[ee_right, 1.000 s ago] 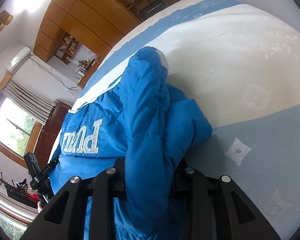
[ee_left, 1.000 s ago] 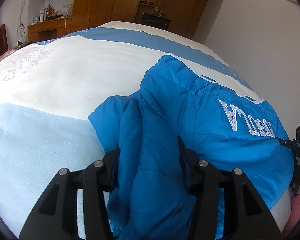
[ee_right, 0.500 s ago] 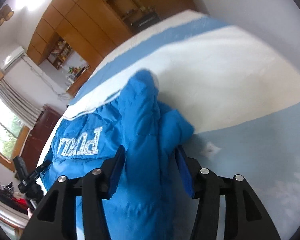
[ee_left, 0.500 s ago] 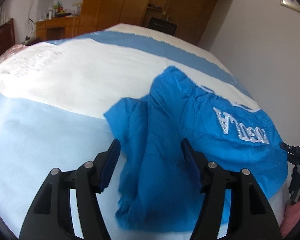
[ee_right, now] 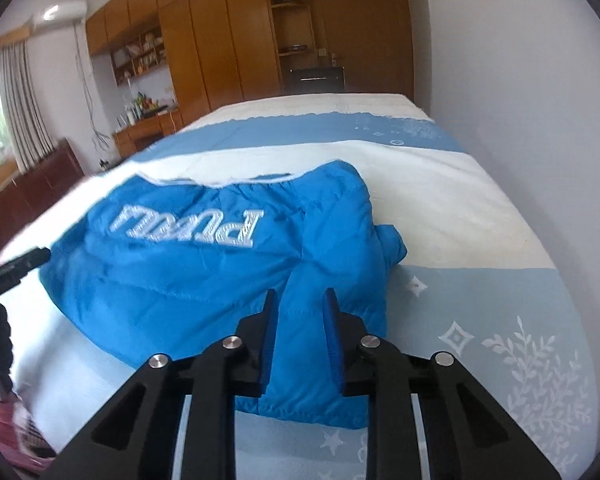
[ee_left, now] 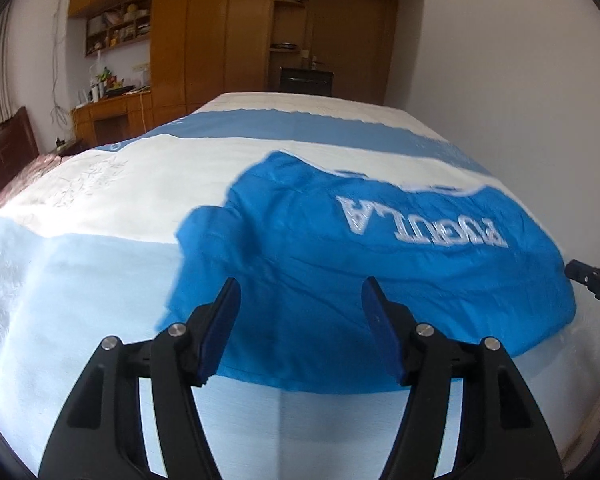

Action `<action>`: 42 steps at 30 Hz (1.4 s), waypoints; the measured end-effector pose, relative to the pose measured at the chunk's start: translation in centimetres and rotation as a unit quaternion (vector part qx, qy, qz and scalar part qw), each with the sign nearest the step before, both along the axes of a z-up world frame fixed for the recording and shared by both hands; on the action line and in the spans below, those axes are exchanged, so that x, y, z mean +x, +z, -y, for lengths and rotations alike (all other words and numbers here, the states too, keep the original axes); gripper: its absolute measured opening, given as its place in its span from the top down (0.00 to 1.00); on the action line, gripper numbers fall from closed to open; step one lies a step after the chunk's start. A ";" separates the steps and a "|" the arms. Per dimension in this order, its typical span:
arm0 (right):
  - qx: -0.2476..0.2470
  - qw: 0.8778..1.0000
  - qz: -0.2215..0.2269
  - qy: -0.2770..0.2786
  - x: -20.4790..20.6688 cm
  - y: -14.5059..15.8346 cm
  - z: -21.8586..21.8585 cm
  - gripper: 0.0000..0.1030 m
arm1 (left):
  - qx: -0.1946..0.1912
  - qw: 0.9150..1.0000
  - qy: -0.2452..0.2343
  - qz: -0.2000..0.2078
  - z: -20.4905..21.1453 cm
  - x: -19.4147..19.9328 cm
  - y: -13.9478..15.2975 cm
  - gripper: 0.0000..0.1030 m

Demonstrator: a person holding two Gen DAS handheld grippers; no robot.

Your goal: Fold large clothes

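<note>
A bright blue padded jacket with white lettering lies folded on the bed, sleeves tucked over its near part; it also fills the middle of the right wrist view. My left gripper hovers open above the jacket's near left edge, with nothing between its blue pads. My right gripper hangs over the jacket's near right corner; its jaws are closing to a narrow gap and no cloth is pinched between them. Each gripper's tip shows at the edge of the other's view, the right one and the left one.
The bed cover is banded white, pale blue and mid blue. A plain wall runs close along the bed's right side. Wooden wardrobes and a cluttered desk stand beyond the far end. A dark wooden headboard is at left.
Both grippers let go of the jacket's sleeves and drew back and up from it. The jacket now lies flat on the bed. The right jaws opened, then narrowed again.
</note>
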State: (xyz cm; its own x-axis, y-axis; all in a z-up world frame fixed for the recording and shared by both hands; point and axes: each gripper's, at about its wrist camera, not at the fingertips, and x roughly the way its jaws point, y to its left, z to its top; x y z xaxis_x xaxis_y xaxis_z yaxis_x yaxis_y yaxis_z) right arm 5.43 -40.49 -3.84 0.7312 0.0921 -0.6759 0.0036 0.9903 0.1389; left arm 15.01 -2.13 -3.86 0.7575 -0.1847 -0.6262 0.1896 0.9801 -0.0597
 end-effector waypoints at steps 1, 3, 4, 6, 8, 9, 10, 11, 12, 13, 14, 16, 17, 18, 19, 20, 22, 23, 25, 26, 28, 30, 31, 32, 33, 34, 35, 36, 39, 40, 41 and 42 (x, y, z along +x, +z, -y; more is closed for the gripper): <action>0.000 1.000 -0.006 0.000 0.1 -0.5 0.0 0.81 | 0.003 1.000 -0.002 -0.002 0.5 0.1 -0.3 0.39; -0.009 1.000 -0.013 -0.003 0.2 -1.5 0.2 0.82 | 0.010 1.000 0.000 -0.011 1.2 0.6 -1.2 0.39; -0.011 1.000 -0.016 -0.003 0.3 -1.9 0.2 0.83 | 0.013 1.000 0.002 -0.012 1.4 0.5 -1.5 0.39; -0.008 1.000 -0.019 -0.001 0.3 -2.5 0.2 0.83 | 0.026 1.000 0.004 -0.005 2.1 0.4 -1.9 0.39; -0.013 1.000 -0.023 -0.001 0.5 -2.9 0.3 0.85 | 0.033 0.999 0.002 -0.003 2.6 0.3 -2.1 0.39; -0.015 0.999 -0.028 0.000 0.7 -3.2 0.2 0.85 | 0.035 0.999 0.002 -0.005 2.8 0.3 -2.2 0.39; -0.016 0.999 -0.031 0.000 0.8 -3.4 0.1 0.85 | 0.036 0.999 0.002 -0.006 3.0 0.3 -2.3 0.39; -0.017 0.999 -0.034 0.001 0.8 -3.6 0.1 0.85 | 0.037 0.999 0.001 -0.006 3.2 0.4 -2.4 0.39; -0.020 0.999 -0.036 0.001 0.9 -3.9 0.0 0.85 | 0.040 0.999 0.002 -0.006 3.3 0.3 -2.5 0.39; -0.019 0.999 -0.038 0.001 0.9 -4.1 0.0 0.85 | 0.041 0.999 0.002 -0.006 3.4 0.3 -2.6 0.39; -0.016 0.999 -0.039 0.000 0.9 -4.2 0.1 0.85 | 0.041 0.999 0.002 -0.007 3.4 0.3 -2.7 0.39; -0.007 0.999 -0.043 0.000 0.9 -4.5 0.3 0.85 | 0.042 0.999 0.003 -0.007 3.5 0.2 -2.8 0.39; -0.002 0.999 -0.045 0.001 1.0 -4.7 0.5 0.85 | 0.043 0.999 0.004 -0.007 3.5 0.2 -2.8 0.39; 0.002 0.999 -0.046 0.001 1.0 -4.8 0.6 0.85 | 0.043 0.999 0.004 -0.008 3.6 0.2 -2.9 0.39; 0.005 0.999 -0.048 0.001 1.0 -5.0 0.7 0.85 | 0.043 0.999 0.004 -0.008 3.5 0.2 -3.0 0.38; 0.010 0.999 -0.049 0.001 1.0 -5.1 0.9 0.86 | 0.044 0.999 0.004 -0.009 3.5 0.3 -3.1 0.38; 0.013 0.999 -0.049 0.000 1.0 -5.2 1.0 0.86 | 0.044 0.999 0.003 -0.010 3.4 0.3 -3.2 0.38; 0.014 0.999 -0.048 -0.001 1.0 -5.3 1.0 0.86 | 0.044 0.999 0.004 -0.011 3.4 0.4 -3.3 0.38; 0.016 0.999 -0.048 -0.002 0.9 -5.3 1.0 0.86 | 0.043 0.999 0.005 -0.012 3.4 0.3 -3.2 0.38; 0.017 0.999 -0.048 -0.002 0.9 -5.2 1.0 0.86 | 0.040 0.999 0.005 -0.014 3.3 0.2 -3.1 0.38; 0.019 0.999 -0.048 -0.003 0.9 -5.2 1.1 0.86 | 0.033 0.999 0.005 -0.018 3.1 0.0 -2.9 0.38; 0.019 0.999 -0.046 -0.004 0.9 -5.2 1.1 0.86 | 0.027 0.999 0.006 -0.021 2.9 -0.5 -2.6 0.38; 0.020 0.999 -0.046 -0.004 0.9 -5.1 1.1 0.86 | 0.024 0.999 0.008 -0.023 2.7 -0.9 -2.4 0.38; 0.021 0.999 -0.046 -0.004 0.9 -5.1 1.1 0.86 | 0.022 0.999 0.009 -0.024 2.6 -1.2 -2.2 0.38; 0.022 0.999 -0.046 -0.004 0.9 -5.1 1.2 0.86 | 0.020 0.999 0.010 -0.025 2.5 -1.4 -2.1 0.37; 0.024 0.999 -0.046 -0.004 0.9 -5.1 1.3 0.86 | 0.021 0.999 0.014 -0.025 2.3 -1.8 -1.9 0.35; 0.026 0.999 -0.046 -0.005 0.9 -5.1 1.4 0.86 | 0.024 0.999 0.020 -0.024 2.1 -2.1 -1.7 0.35; 0.028 0.999 -0.046 -0.005 0.9 -5.1 1.4 0.86 | 0.026 0.999 0.024 -0.023 1.8 -2.3 -1.5 0.34; 0.036 0.998 -0.046 -0.005 0.9 -5.1 1.5 0.86 | 0.034 0.998 0.046 -0.021 0.9 -3.0 -1.0 0.34; 0.039 0.998 -0.046 -0.006 0.9 -5.1 1.6 0.86 | 0.037 0.998 0.053 -0.022 0.6 -3.1 -0.9 0.34; 0.041 0.998 -0.046 -0.006 0.9 -5.1 1.6 0.86 | 0.033 0.997 0.058 -0.025 0.2 -3.3 -0.9 0.34; 0.043 0.998 -0.046 -0.006 0.9 -5.1 1.7 0.86 | 0.030 0.997 0.060 -0.028 -0.1 -3.3 -0.8 0.33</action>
